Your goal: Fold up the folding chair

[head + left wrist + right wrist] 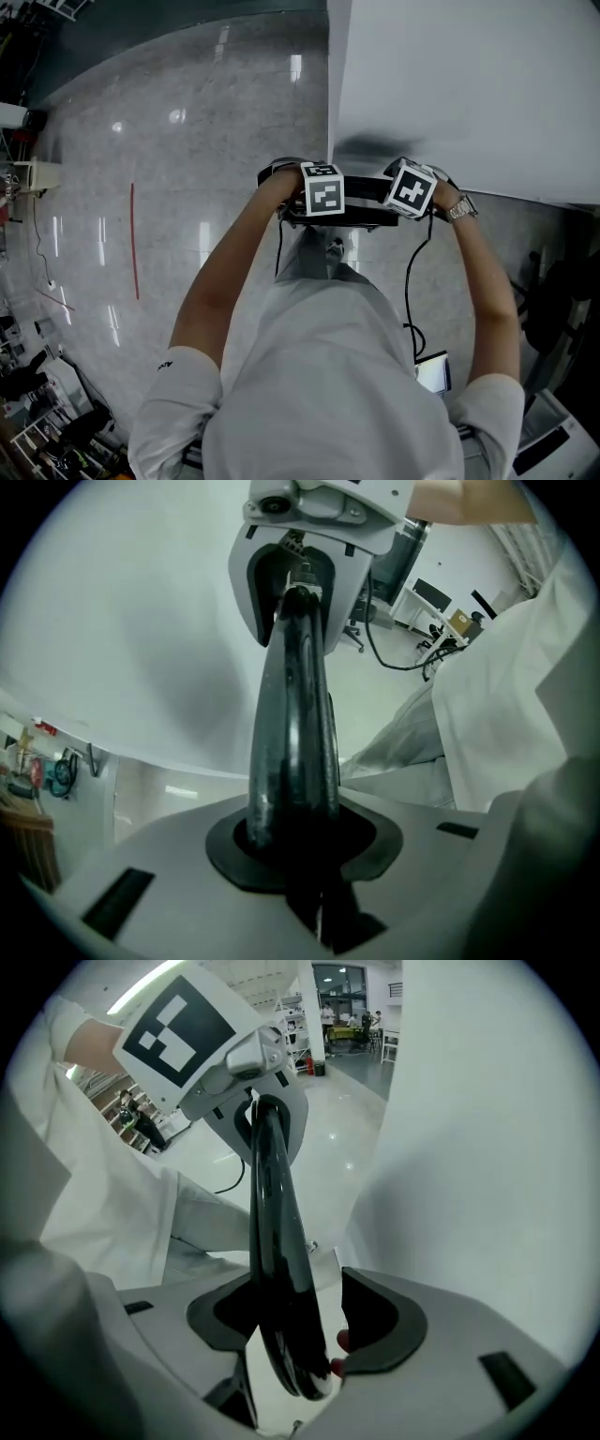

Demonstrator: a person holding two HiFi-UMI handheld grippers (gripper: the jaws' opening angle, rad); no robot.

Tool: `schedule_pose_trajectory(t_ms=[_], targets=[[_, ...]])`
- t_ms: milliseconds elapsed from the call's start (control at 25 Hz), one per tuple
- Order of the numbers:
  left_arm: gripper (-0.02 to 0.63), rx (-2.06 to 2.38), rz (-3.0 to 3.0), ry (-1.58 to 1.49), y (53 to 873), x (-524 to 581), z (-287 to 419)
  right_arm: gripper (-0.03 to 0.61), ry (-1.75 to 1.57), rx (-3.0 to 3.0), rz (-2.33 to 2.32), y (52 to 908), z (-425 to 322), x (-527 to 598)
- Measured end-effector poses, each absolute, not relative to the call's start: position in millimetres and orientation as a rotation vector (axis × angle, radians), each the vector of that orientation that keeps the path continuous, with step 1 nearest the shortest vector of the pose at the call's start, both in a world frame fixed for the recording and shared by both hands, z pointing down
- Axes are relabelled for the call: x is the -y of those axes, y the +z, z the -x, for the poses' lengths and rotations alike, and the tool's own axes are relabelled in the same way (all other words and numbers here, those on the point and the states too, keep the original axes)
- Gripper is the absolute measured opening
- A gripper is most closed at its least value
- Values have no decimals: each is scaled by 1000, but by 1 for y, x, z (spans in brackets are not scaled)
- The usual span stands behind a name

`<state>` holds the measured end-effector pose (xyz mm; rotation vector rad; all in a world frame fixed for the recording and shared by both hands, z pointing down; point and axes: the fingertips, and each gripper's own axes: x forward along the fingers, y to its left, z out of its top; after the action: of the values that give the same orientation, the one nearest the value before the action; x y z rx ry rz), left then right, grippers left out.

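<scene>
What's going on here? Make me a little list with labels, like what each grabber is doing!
Held thing: black bar, running from one gripper to the other
Left gripper: shut on the black bar
Right gripper: jaws apart, bar between them, not squeezed
Ahead: white surface
Floor: shiny grey, with a red line

White short-sleeved shirt (319, 394), silver wristwatch (460, 208), black-and-white marker cubes (324, 190), black cable (409, 281)
</scene>
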<state>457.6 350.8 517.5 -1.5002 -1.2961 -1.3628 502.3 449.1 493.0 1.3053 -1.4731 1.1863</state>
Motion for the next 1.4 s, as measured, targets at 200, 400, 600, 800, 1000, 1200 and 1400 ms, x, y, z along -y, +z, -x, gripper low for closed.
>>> schedule_pose_trajectory(t_ms=[200,400,600,800,1000,1200,1400], targets=[[131,1208,1549,-1354,527,-334,-495,218,1191,1382,-1360,476,-537,-462],[159,1182,1558,-1316,531,-331,-513,218,1205,1386,-1478,457,-555,-473],[176,1174,1561,-1275,530,-332,-529,218,1245,1409,-1530,449,-552,-484],[202,1150,1567,-1253,534,-327,-543,218,1283,1440,-1521,457,-531,-485],[216,1134,1567,-1258,536,-324,-555,218,1333,1481,-1502,468,-506,-489],[219,1134,1566,-1261,539,-322,-561,218,1390,1539,-1533,476,-486,-488],[219,1141,1562,-1268,539,-320,-567,218,1449,1564,-1522,485,-472,-489]])
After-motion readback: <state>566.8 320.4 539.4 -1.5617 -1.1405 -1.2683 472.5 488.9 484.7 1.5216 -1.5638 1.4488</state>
